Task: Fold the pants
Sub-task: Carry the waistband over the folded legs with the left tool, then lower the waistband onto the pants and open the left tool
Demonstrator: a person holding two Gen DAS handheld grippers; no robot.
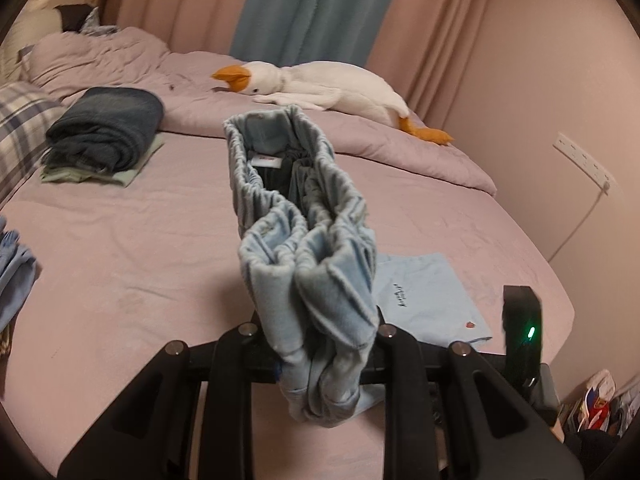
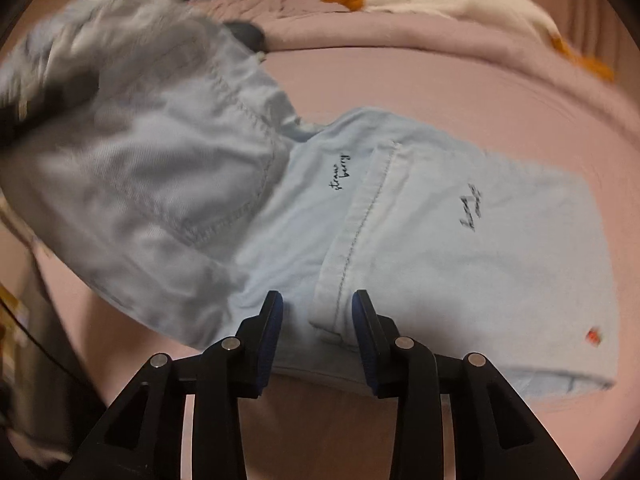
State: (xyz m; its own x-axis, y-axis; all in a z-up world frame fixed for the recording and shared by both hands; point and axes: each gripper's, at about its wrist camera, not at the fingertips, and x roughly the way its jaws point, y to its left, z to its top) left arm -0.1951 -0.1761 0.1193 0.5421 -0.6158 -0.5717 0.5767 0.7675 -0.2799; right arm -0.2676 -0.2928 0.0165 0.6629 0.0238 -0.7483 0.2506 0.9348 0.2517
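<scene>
Between the left claw's (image 1: 320,354) jaws sits the bunched waistband of the pants (image 1: 304,248), lifted off the bed (image 1: 140,248).

Clamped on that gathered elastic edge, the left claw holds the waist end up and away from it, probably so this half can be carried over onto the legs. The right claw (image 2: 316,332) hangs with its jaws apart and gripping nothing, low over the leg part of the pants, which lies flat on the bed straight ahead of it; it looks placed to pin or steady the cloth at the fold line. Beyond its tips, dark script reads "straw berry"; a second scrawl to the right is too blurred to read, and a small red mark sits further right. Far ahead of the left claw lie a goose toy (image 1: 320,84) and folded clothes (image 1: 104,128).
</scene>
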